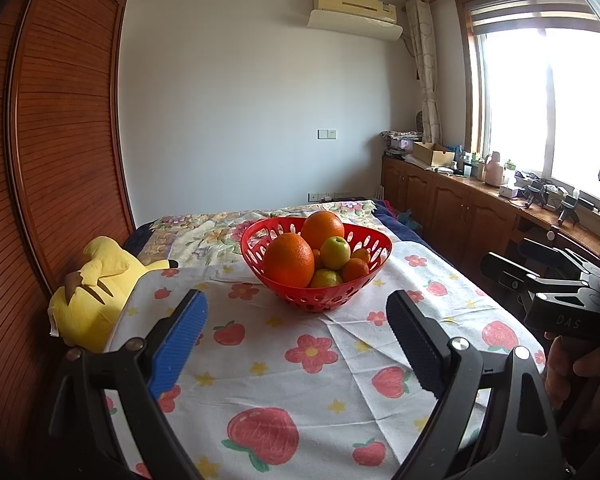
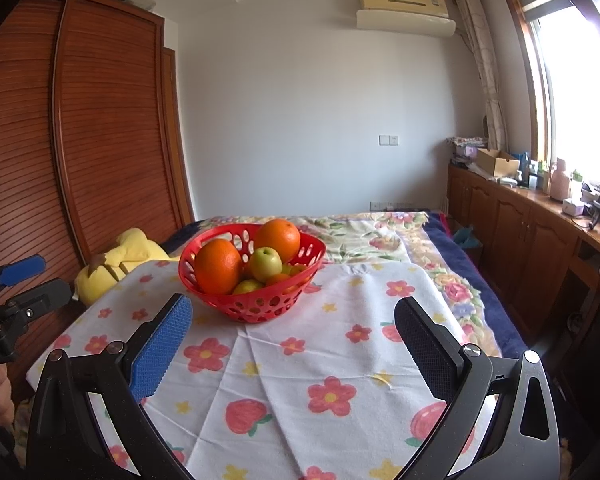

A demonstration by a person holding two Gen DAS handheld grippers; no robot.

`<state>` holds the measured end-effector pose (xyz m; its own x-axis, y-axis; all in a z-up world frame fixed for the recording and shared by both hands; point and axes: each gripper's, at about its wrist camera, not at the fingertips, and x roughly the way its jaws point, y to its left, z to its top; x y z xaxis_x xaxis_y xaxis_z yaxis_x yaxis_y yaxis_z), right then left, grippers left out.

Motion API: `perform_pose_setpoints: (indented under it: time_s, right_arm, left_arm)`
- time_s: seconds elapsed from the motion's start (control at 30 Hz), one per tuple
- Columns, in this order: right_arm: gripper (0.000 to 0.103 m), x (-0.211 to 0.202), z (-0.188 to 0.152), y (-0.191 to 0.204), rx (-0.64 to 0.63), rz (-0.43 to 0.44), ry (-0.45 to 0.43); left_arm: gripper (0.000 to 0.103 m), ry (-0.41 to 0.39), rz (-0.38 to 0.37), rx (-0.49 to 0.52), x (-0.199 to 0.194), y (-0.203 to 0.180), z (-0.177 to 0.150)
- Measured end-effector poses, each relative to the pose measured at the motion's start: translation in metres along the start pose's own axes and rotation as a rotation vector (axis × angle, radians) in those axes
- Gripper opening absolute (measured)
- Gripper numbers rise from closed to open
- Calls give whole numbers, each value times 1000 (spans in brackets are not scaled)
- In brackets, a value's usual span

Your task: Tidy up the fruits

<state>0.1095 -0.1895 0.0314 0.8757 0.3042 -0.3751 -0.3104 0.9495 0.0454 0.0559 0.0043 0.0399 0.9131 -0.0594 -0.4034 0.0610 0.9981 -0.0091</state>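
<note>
A red perforated basket [image 1: 352, 294] [image 2: 256, 306] stands on a flowered white cloth [image 1: 308, 364] [image 2: 320, 360]. It holds two large oranges [image 1: 289, 259] [image 2: 217, 266], a green apple [image 1: 335, 251] [image 2: 265, 264] and several small citrus fruits [image 1: 355, 270]. My left gripper [image 1: 296, 320] is open and empty, short of the basket. My right gripper [image 2: 292, 324] is open and empty, short of the basket and a little to its right. Each gripper shows at the edge of the other's view, the right one [image 1: 556, 280] and the left one [image 2: 20, 284].
A yellow plush toy [image 1: 96, 284] [image 2: 116, 264] lies left of the cloth against a wooden wardrobe [image 1: 60, 140]. A floral bedspread [image 2: 380, 236] lies behind the basket. A wooden cabinet [image 2: 520, 232] with clutter runs along the right under the window.
</note>
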Motion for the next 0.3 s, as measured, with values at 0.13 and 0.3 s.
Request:
perform_pose_setpoints:
  time_s: [0.13, 0.3]
  right_arm:
    - [103, 0, 0, 0, 0, 0, -1]
    - [103, 0, 0, -1, 1, 0, 0]
  left_arm:
    - [92, 0, 1, 0, 1, 0, 0]
    - [92, 0, 0, 0, 0, 0, 0]
